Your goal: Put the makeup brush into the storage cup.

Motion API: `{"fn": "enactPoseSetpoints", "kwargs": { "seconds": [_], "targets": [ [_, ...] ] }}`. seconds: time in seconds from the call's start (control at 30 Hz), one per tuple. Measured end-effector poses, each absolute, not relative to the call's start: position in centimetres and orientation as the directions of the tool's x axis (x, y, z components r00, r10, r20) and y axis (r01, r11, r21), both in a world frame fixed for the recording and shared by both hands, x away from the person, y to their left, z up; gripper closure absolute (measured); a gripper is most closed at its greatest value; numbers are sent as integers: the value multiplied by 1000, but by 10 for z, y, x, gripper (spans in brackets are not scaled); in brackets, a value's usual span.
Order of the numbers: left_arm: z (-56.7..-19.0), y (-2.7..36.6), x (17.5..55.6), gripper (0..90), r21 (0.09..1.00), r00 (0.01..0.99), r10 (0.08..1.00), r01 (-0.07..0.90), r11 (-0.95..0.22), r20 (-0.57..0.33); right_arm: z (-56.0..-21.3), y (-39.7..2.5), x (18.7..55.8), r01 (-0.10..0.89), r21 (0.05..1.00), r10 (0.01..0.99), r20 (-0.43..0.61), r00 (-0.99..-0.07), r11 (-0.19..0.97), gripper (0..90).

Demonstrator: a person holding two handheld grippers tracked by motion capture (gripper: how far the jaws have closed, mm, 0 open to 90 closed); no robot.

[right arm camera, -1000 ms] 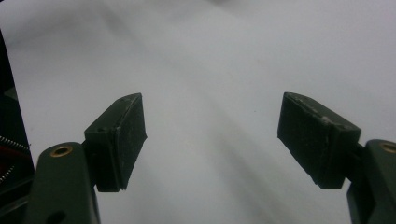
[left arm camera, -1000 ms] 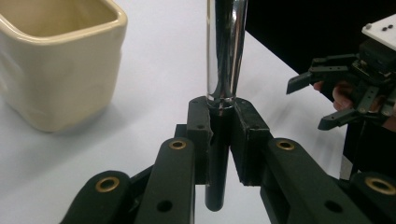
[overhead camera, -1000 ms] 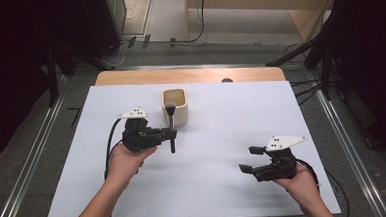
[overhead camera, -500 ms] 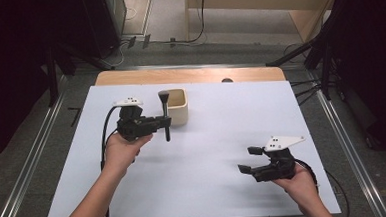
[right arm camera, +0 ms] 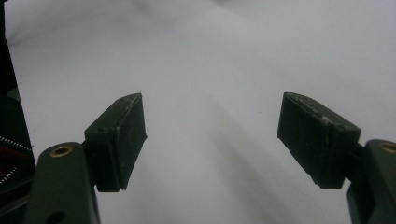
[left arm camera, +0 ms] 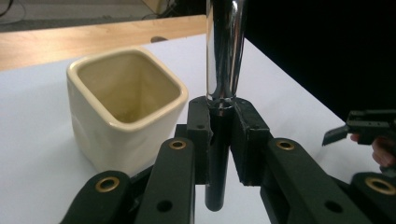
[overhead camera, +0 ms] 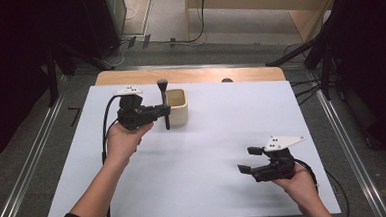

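The left gripper (overhead camera: 165, 110) pinches a brush (overhead camera: 164, 104) by its black handle, jaws pressed on it from both sides. The brush stands upright, head at the top and chrome ferrule (left arm camera: 224, 51) just above the jaws in the left gripper view; its lower end hangs clear of the worktop (overhead camera: 222, 132). Just beside the brush, on its far right side in the high view, stands a cream square cup (overhead camera: 177, 106), open mouth up and nothing visible inside. Whether the brush touches the cup's wall I cannot tell. The cup sits near the worktop's back edge, where a wooden strip (overhead camera: 199, 75) runs behind the white surface.

The right gripper (overhead camera: 249, 160) is well apart, near the front right corner of the worktop, its jaws spread with only bare white surface between them in the right gripper view (right arm camera: 212, 135). A grey plate (overhead camera: 283, 143) sits on top of it.

Between the two grippers the white surface lies open. Left of the left gripper a cable (overhead camera: 104, 124) trails down along the forearm. Metal rails (overhead camera: 28, 162) border the worktop on both sides.
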State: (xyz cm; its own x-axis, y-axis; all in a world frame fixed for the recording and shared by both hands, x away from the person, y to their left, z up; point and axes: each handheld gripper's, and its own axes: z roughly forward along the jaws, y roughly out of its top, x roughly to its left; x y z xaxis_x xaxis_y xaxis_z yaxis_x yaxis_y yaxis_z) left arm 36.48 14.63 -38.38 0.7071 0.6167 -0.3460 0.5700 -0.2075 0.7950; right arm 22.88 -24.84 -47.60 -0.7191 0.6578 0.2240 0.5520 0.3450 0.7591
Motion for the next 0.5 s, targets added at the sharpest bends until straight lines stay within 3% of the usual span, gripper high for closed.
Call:
{"fn": "enactPoseSetpoints", "kwargs": {
  "seconds": [0.5],
  "targets": [
    [-373, 139, 385, 795, 817, 689, 653, 547, -183, -315, -476, -248, 229, 544, 763, 653, 218, -725, 349, 251]
  ]
}}
